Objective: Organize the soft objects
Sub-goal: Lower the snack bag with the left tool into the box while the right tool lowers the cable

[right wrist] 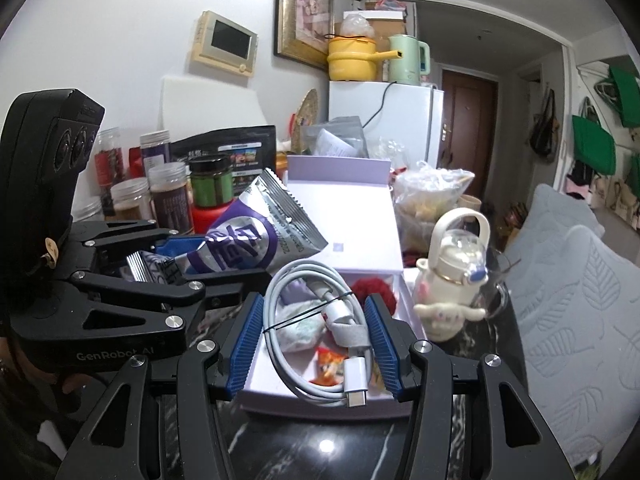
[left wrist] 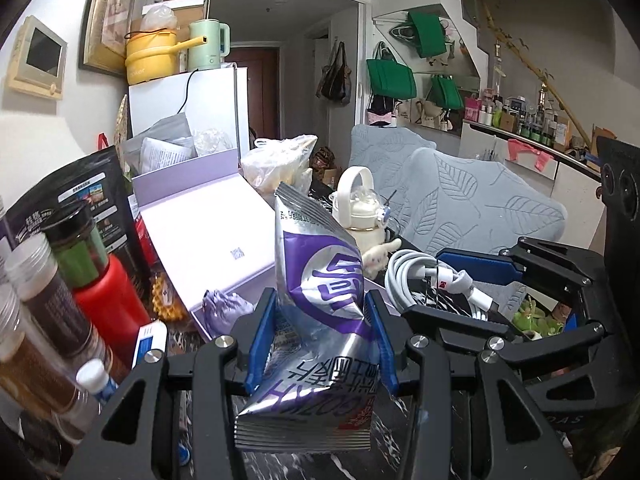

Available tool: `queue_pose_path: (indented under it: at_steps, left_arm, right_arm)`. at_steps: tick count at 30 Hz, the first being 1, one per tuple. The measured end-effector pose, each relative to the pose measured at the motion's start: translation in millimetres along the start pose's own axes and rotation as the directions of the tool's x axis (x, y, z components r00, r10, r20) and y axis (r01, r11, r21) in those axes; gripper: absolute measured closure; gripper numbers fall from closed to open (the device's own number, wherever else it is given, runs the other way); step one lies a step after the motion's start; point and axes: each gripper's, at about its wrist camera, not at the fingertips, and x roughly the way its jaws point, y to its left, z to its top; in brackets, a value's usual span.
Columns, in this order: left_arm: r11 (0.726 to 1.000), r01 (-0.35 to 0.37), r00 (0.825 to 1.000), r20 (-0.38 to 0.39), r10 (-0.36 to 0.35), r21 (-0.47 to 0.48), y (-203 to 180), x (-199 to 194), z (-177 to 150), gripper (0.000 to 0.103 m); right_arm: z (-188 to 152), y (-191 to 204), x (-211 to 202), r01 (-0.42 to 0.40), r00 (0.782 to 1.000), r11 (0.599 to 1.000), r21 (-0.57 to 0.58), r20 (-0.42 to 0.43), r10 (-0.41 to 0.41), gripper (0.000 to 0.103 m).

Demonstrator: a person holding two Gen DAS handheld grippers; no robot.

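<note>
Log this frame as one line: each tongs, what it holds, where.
left tongs: shut on snack pouch, lifted | right tongs: shut on coiled white cable, above open lilac box

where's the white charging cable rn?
The white charging cable is pinched in the right claw, held above the open lilac box, with the cream bottle to its right and the left claw's silver-purple snack bag to its left.

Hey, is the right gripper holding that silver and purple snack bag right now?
No, the right gripper is clamped on a coiled white charging cable, while the silver and purple snack bag sits between the left gripper's blue pads.
</note>
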Motion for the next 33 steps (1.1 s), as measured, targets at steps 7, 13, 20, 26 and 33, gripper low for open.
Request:
queue_pose_path:
  at_steps: [7, 13, 20, 26, 33]
  left_arm:
    - [1.0, -0.003, 1.0, -0.022, 0.003, 0.001, 6, 28, 6, 0.059]
    - [1.0, -0.003, 0.997, -0.077, 0.002, -0.015, 15, 57, 1, 0.059]
    - [1.0, -0.006, 0.992, -0.126, 0.003, -0.02, 20, 80, -9, 0.059]
    - [1.0, -0.005, 0.986, -0.169, 0.001, -0.025, 21, 94, -17, 0.059]
    - [1.0, -0.011, 0.976, -0.217, 0.006, -0.024, 24, 110, -29, 0.059]
  right_arm:
    - [4, -16, 26, -0.004, 1.0, 1.0, 0.006, -0.006, 0.004, 0.051]
    - [-3, -28, 52, -0.019, 0.999, 1.0, 0.023, -0.043, 0.02, 0.051]
    - [-14, -36, 74, -0.03, 0.996, 0.999, 0.04, -0.078, 0.033, 0.051]
    - [-23, -41, 88, -0.037, 0.993, 0.998, 0.057, -0.107, 0.043, 0.051]
    - [-34, -44, 101, -0.053, 0.988, 0.997, 0.056, -0.14, 0.061, 0.051]
